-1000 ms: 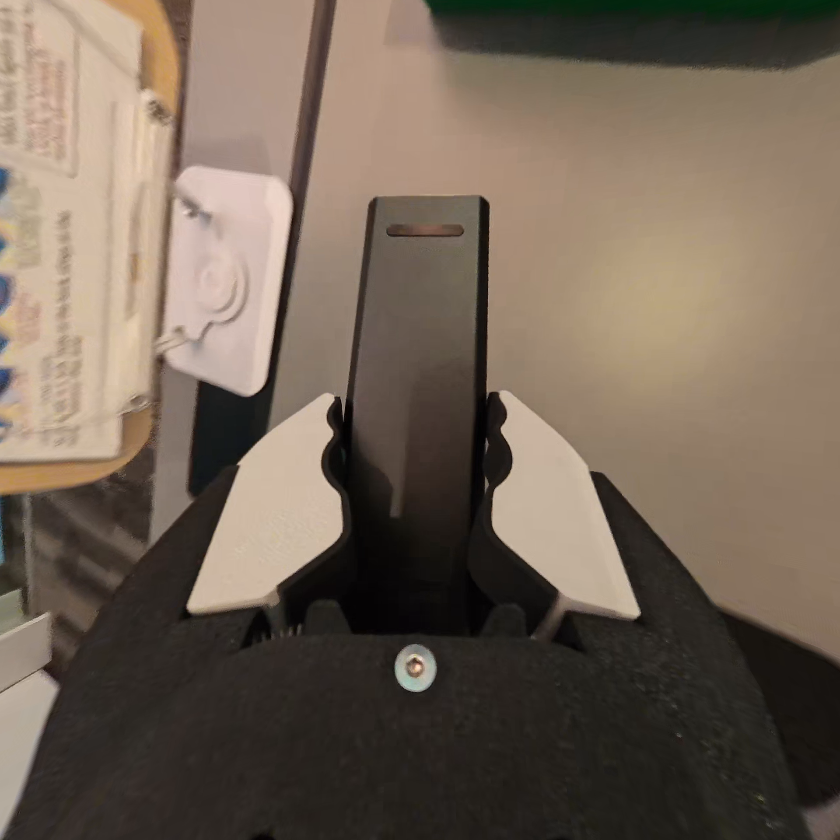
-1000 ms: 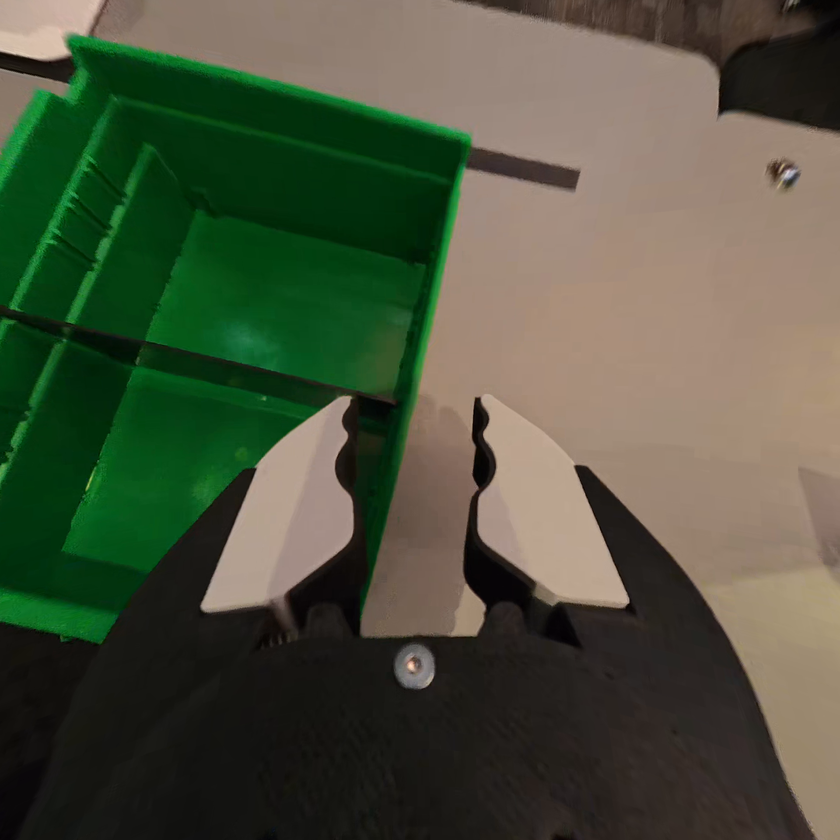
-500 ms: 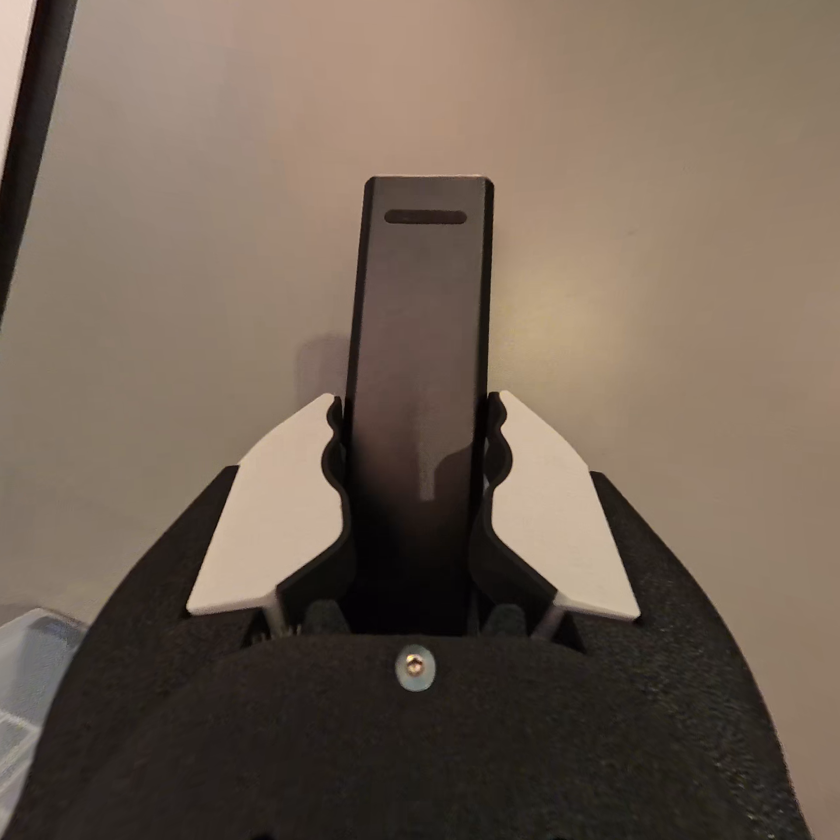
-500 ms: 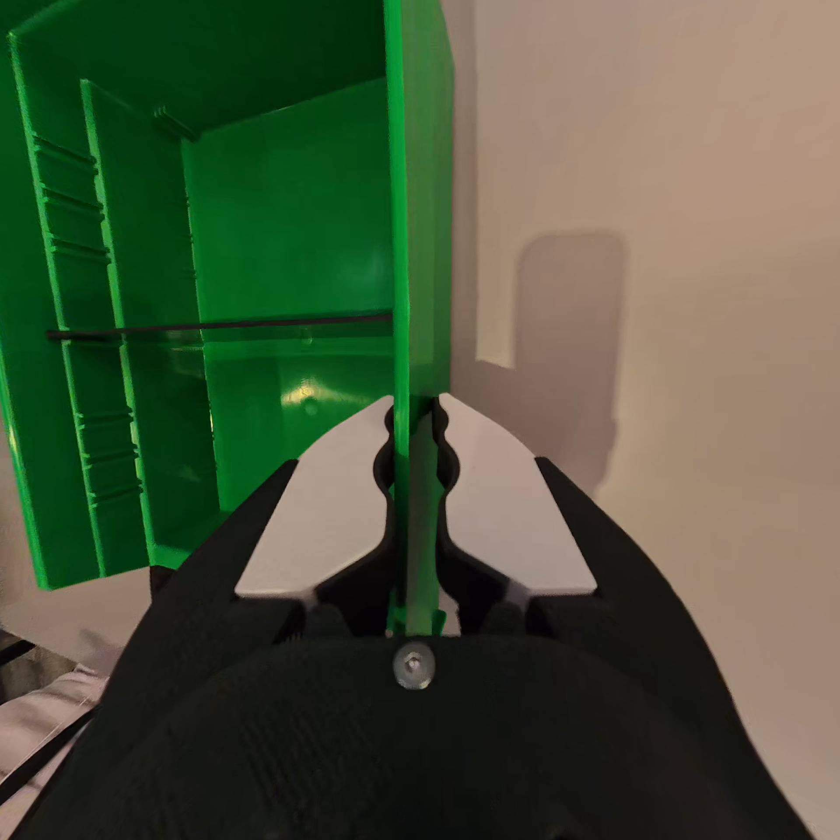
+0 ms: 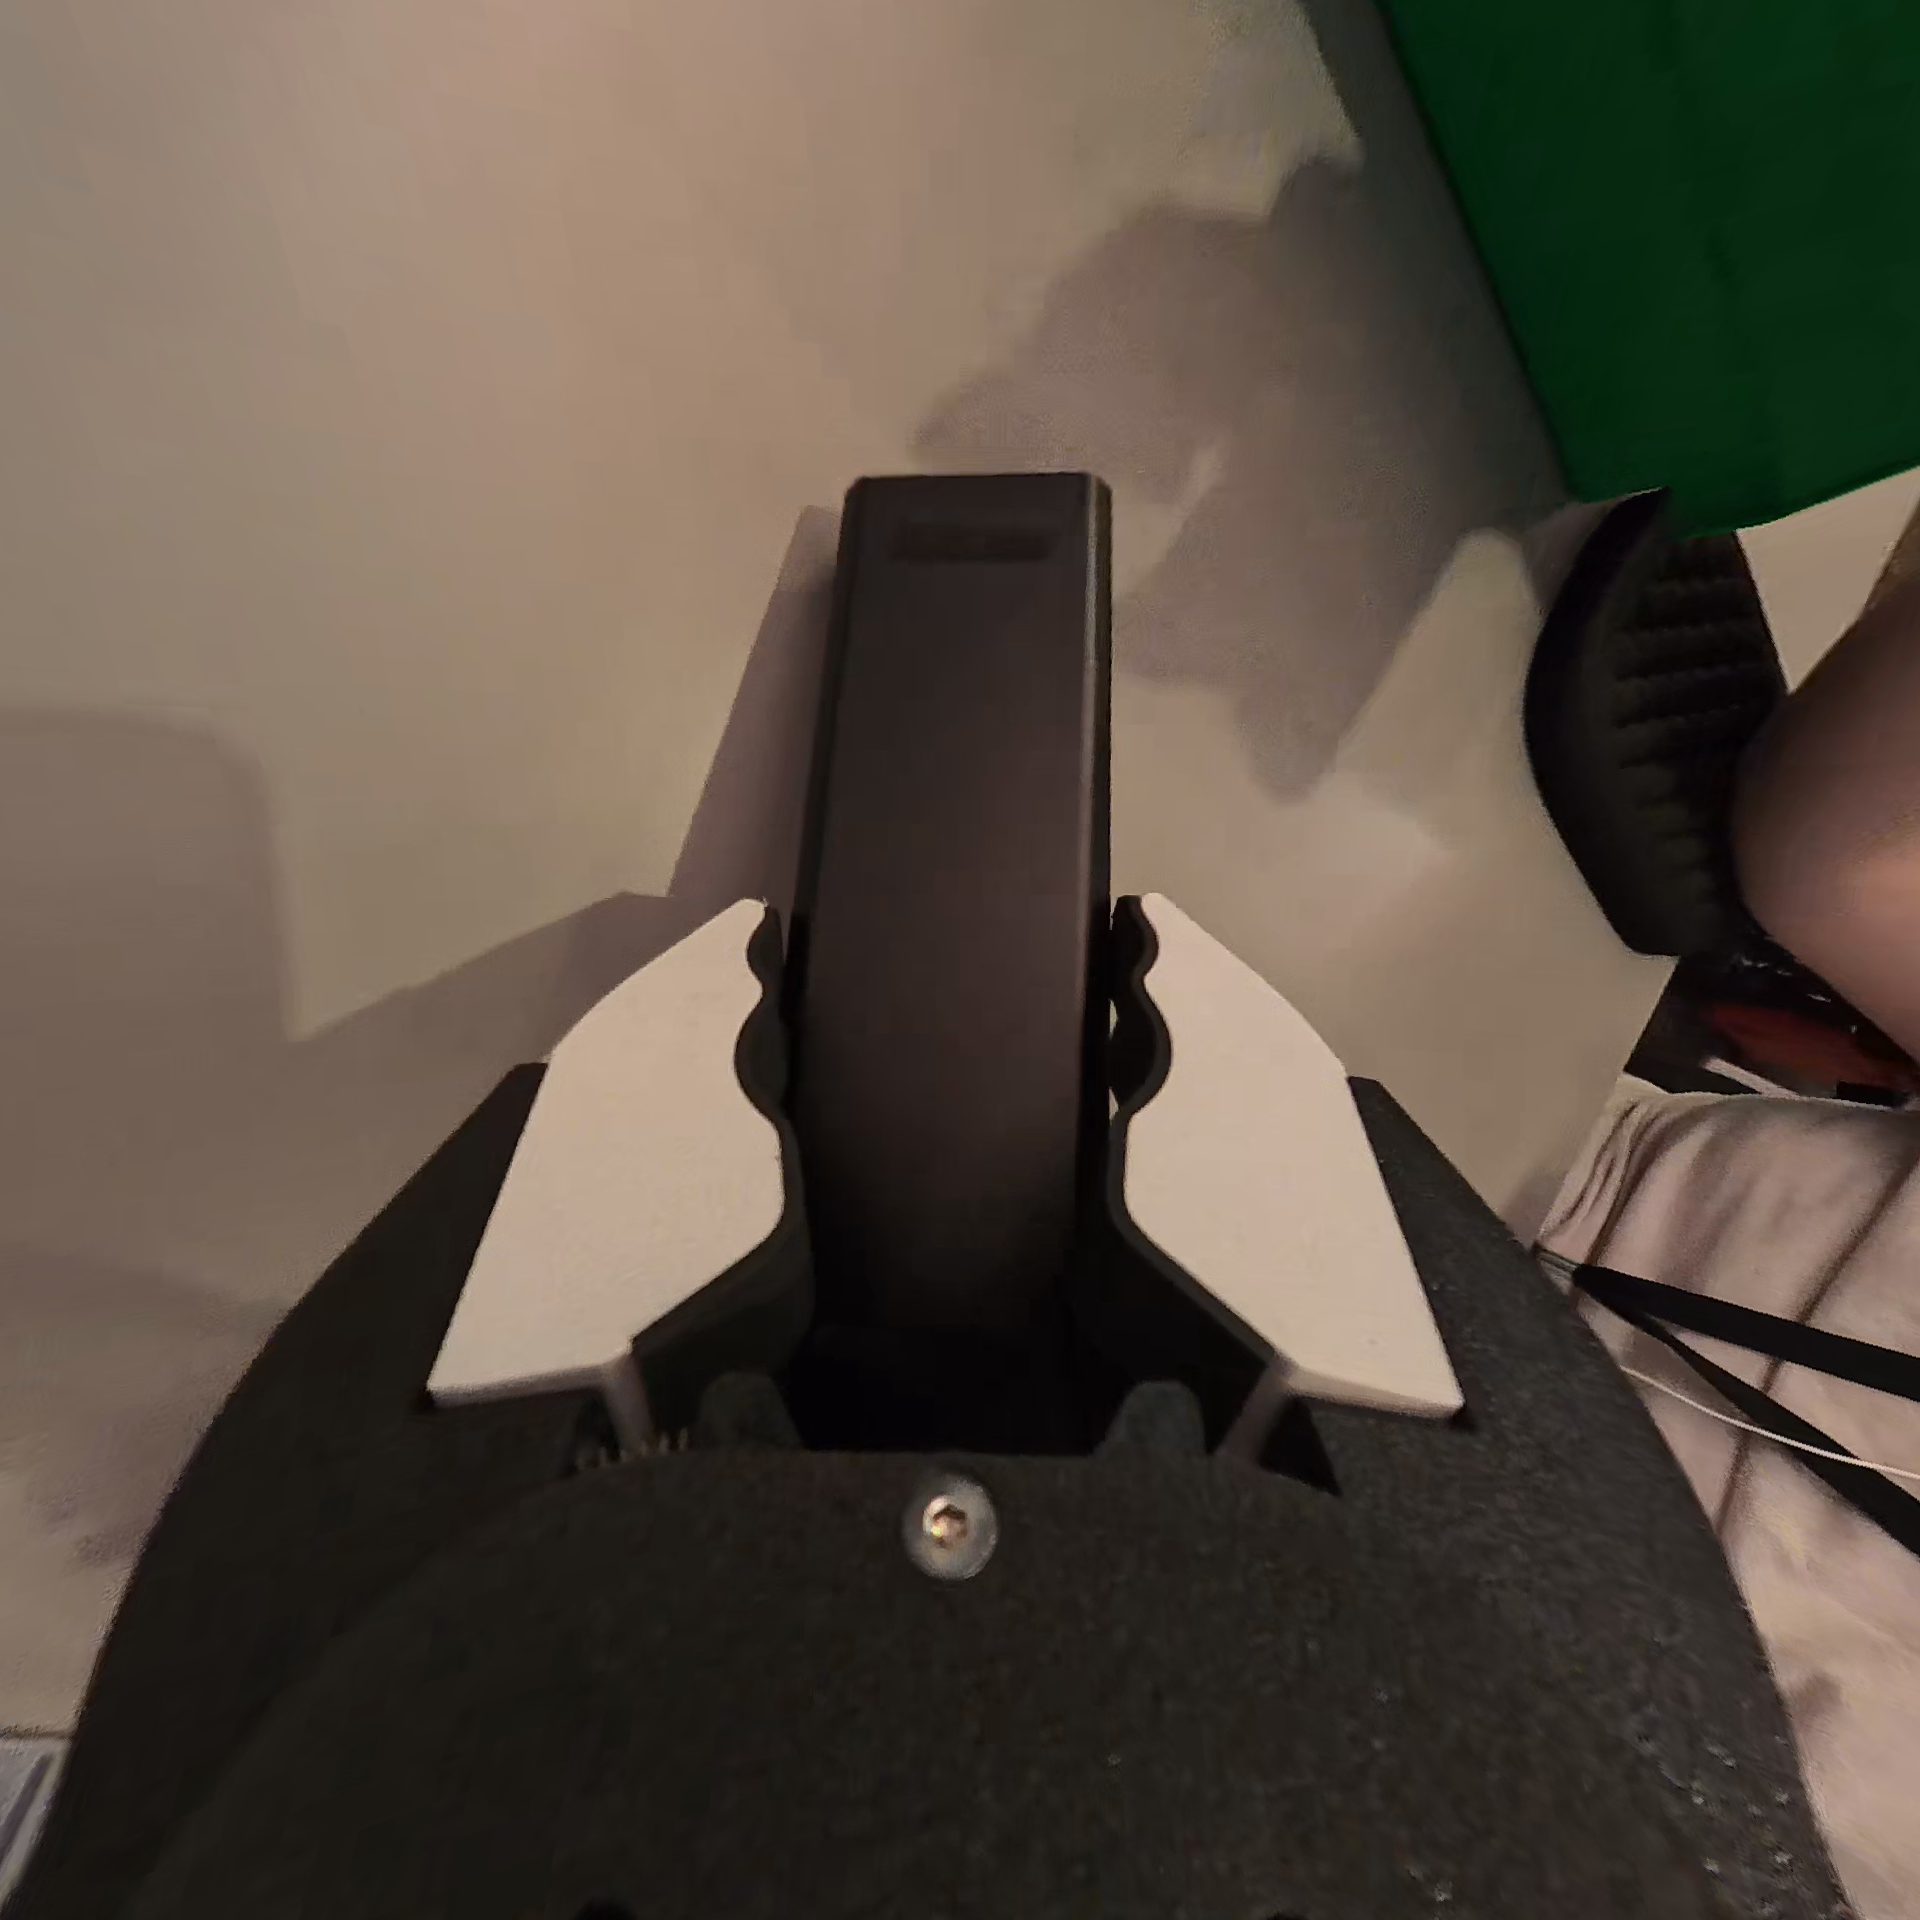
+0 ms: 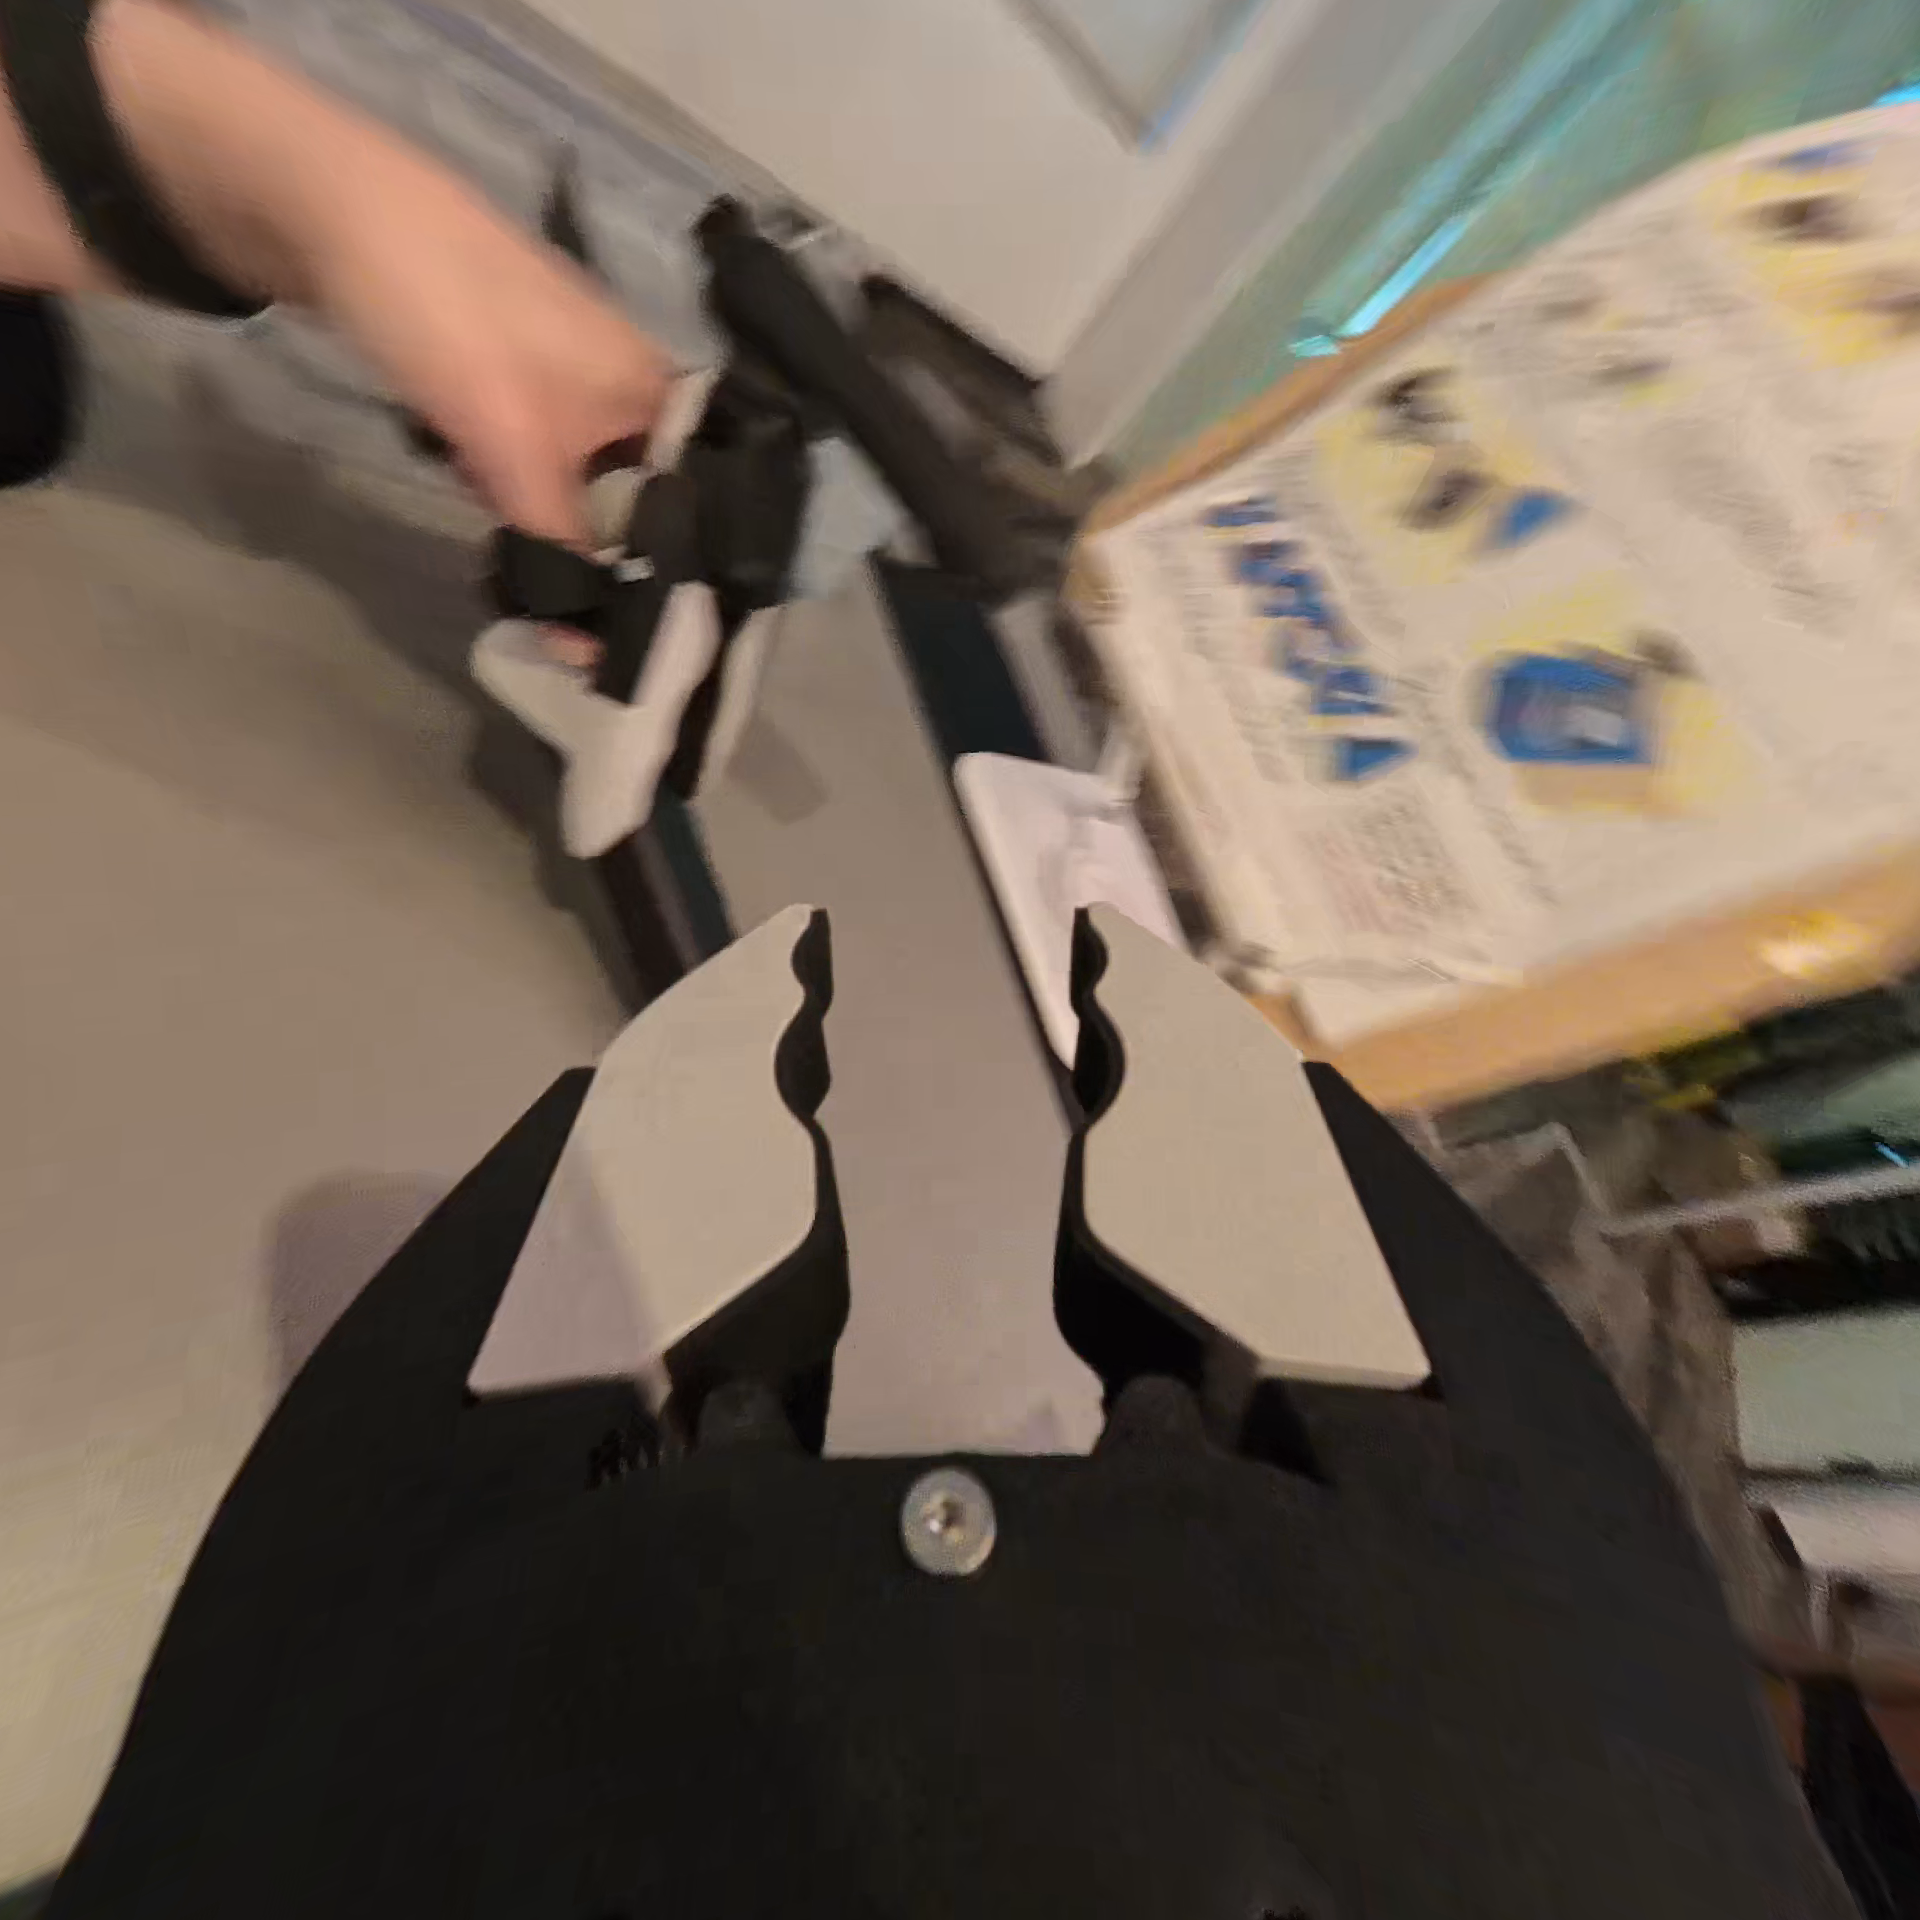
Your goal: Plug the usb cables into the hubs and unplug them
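Note:
My left gripper [image 5: 951,914] is shut on a long black USB hub [image 5: 966,748], which sticks forward between the fingers over the pale table [image 5: 416,416]. A slot shows near the hub's far end. My right gripper [image 6: 951,925] is open and empty above the table [image 6: 208,831]. The left gripper also shows in the right wrist view [image 6: 623,675], far off at the upper left, blurred and held by a hand [image 6: 468,343]. The right gripper's black body [image 5: 1631,748] shows at the right edge of the left wrist view.
A green bin [image 5: 1714,208] is at the upper right. Thin black cords [image 5: 1745,1340] lie on white cloth at the lower right. A printed sheet on a brown board [image 6: 1507,623] and a white block [image 6: 1039,862] lie past a dark table gap [image 6: 966,665].
My right gripper was shut on the green bin's wall; it has let go, opened and swung away towards the table's edge. My left gripper still holds the hub; the bin has come into its view.

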The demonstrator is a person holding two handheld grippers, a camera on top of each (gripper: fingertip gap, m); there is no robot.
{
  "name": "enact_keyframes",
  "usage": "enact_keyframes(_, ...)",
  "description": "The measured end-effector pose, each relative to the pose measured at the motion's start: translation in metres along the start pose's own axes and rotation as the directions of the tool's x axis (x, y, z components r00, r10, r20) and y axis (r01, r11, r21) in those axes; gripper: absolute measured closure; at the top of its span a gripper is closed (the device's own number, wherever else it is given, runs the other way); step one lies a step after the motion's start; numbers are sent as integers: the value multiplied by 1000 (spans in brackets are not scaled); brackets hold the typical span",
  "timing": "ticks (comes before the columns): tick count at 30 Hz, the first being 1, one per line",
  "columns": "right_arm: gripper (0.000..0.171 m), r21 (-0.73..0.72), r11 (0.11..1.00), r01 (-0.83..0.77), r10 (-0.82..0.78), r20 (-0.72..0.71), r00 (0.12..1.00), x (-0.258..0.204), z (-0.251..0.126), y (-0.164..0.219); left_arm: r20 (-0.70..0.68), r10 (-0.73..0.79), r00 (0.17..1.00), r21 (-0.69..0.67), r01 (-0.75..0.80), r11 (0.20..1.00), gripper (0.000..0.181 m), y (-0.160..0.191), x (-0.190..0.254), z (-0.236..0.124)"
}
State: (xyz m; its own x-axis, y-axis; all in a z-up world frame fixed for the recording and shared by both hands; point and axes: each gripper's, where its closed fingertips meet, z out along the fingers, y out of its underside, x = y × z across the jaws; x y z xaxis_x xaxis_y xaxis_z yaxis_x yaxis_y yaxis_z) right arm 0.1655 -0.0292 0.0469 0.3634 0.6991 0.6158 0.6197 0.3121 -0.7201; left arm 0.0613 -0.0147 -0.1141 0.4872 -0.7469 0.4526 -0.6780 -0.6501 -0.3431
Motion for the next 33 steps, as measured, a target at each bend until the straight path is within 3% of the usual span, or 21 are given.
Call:
enact_keyframes(1, 125, -42, 998, 43, -39, 79, 996, -23, 22, -3, -2, 1, 1000, 4, -1, 1000, 121, 0, 2, -4)
enact_keyframes(5, 123, -166, 959, 227, -186, 231, 955, -85, 79, 9, -48, 12, 999, 40, -10, 999, 121, 0, 14, -20)
enact_keyframes(9, 110, -190, 965, 179, -136, 219, 966, -98, 110, 22, -158, 49, 986, 83, -36, 996, 121, -1, 33, -37)
enact_keyframes(10, 117, -219, 957, 189, -142, 213, 967, -97, 113, 29, -192, 69, 979, 97, -51, 994, 121, -2, 41, -42)
enact_keyframes(11, 138, -238, 950, 203, -160, 190, 969, -93, 113, 34, -211, 96, 973, 108, -74, 991, 121, -2, 47, -45)
enact_keyframes(12, 139, -222, 955, 196, -155, 188, 970, -92, 113, 31, -209, 114, 971, 117, -91, 989, 121, -3, 48, -47)
enact_keyframes(14, 140, -227, 970, 90, -31, 252, 967, -95, 108, 28, -246, 158, 956, 170, -118, 978, 123, -10, 53, -56)
enact_keyframes(16, 140, -215, 969, -120, 194, 367, 910, -104, 103, 20, -223, 208, 952, 302, -136, 943, 136, -24, 48, -75)
enact_keyframes(18, 141, -244, 934, -261, 344, 414, 843, -108, 104, 24, -212, 226, 951, 421, -119, 899, 123, -34, 41, -94)
enact_keyframes(20, 140, -262, 884, -387, 466, 451, 761, -110, 105, 28, -301, 270, 915, 457, -111, 883, 122, -30, 52, -106)
enact_keyframes(22, 141, -335, 840, -427, 542, 462, 702, -114, 106, 40, -288, 263, 921, 397, -135, 908, 124, -19, 50, -102)
enact_keyframes(24, 140, -366, 827, -426, 558, 448, 698, -117, 109, 52, -175, 248, 953, 323, -182, 929, 121, -12, 35, -90)
enact_keyframes(27, 140, -376, 797, -473, 603, 455, 655, -117, 111, 56, -149, 243, 958, 268, -198, 943, 125, -10, 31, -75)
enact_keyframes(33, 140, -332, 829, -449, 559, 472, 682, -117, 111, 64, 45, 312, 949, 25, -313, 949, 125, 4, 4, -23)
